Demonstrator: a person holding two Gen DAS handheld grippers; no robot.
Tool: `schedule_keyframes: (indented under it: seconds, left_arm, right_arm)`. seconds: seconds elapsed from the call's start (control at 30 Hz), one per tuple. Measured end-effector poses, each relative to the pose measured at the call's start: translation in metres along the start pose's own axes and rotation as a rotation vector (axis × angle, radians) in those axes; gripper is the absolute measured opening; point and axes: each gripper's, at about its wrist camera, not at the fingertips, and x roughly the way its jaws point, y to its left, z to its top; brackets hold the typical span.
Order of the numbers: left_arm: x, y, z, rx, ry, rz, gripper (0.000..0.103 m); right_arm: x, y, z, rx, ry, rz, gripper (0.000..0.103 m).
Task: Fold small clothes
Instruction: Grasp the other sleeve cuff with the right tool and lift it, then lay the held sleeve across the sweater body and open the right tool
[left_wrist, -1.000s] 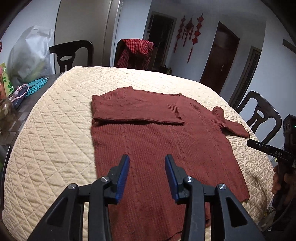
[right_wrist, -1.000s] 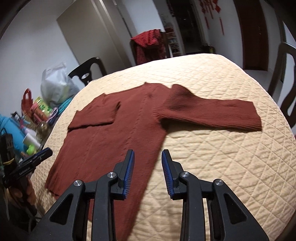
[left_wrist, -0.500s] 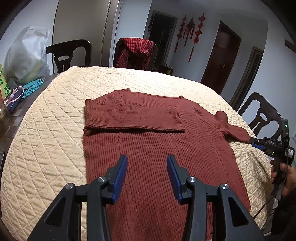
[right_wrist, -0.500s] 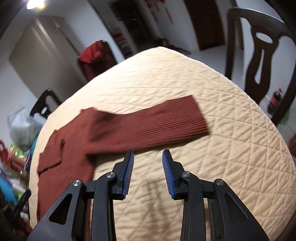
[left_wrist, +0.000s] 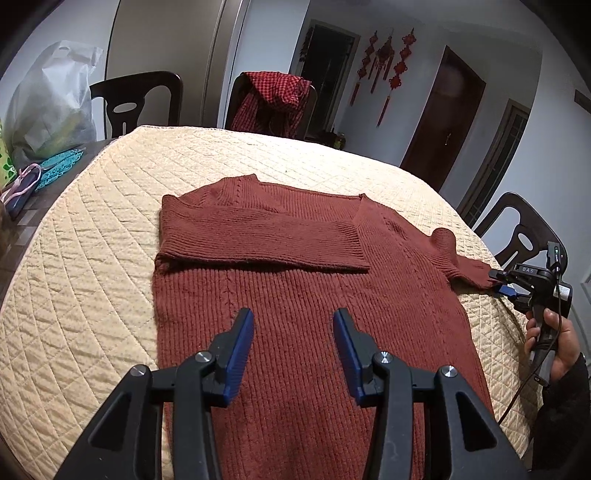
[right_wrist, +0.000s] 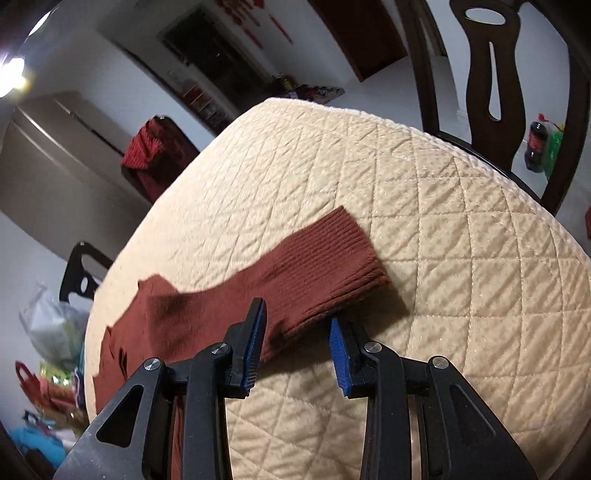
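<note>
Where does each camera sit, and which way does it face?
Left wrist: on the left gripper, looking down over the sweater; the right gripper and a hand show.
Right wrist: on the right gripper, facing the sleeve; only its own fingers show.
Shared: sweater, quilt, draped chair.

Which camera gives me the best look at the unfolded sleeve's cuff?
The right wrist view: the unfolded sleeve's cuff lies close and whole on the quilted cover, ribbing clear. The left wrist view shows only its far end at the frame's edge, beside the right hand-held gripper.
</note>
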Motion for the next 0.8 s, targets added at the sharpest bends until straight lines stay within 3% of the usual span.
schedule_keyframes:
  seconds: [0.07, 0.13, 0.17, 0.3, 0.5, 0.67, 0.8]
  left_arm:
    - [0.0, 0.001, -0.001, -0.006, 0.001, -0.004, 0.047]
    - [0.001, 0.002, -0.001, -0.01, 0.005, -0.008, 0.047]
    - [0.001, 0.002, -0.002, -0.011, 0.005, -0.008, 0.047]
    - [-0.002, 0.003, 0.0, -0.009, 0.001, -0.002, 0.047]
    - [-0.001, 0.006, 0.009, -0.008, -0.007, -0.007, 0.047]
    - [-0.001, 0.01, 0.016, -0.016, -0.021, -0.01, 0.047]
    - [-0.003, 0.014, 0.022, -0.022, -0.021, -0.018, 0.047]
  right_arm:
    - [0.002, -0.001, 0.002, -0.003, -0.013, 0.006, 0.032]
    - [0.003, 0.001, 0.005, -0.004, -0.015, -0.011, 0.019]
    - [0.002, 0.004, 0.007, -0.011, -0.02, -0.005, 0.006]
    - [-0.014, 0.028, 0.013, -0.081, -0.062, 0.053, 0.006]
    - [-0.033, 0.116, 0.011, -0.303, -0.089, 0.194, 0.005]
    - [-0.021, 0.197, -0.014, -0.481, -0.029, 0.317, 0.005]
    - [0.015, 0.239, -0.053, -0.594, 0.1, 0.393, 0.006]
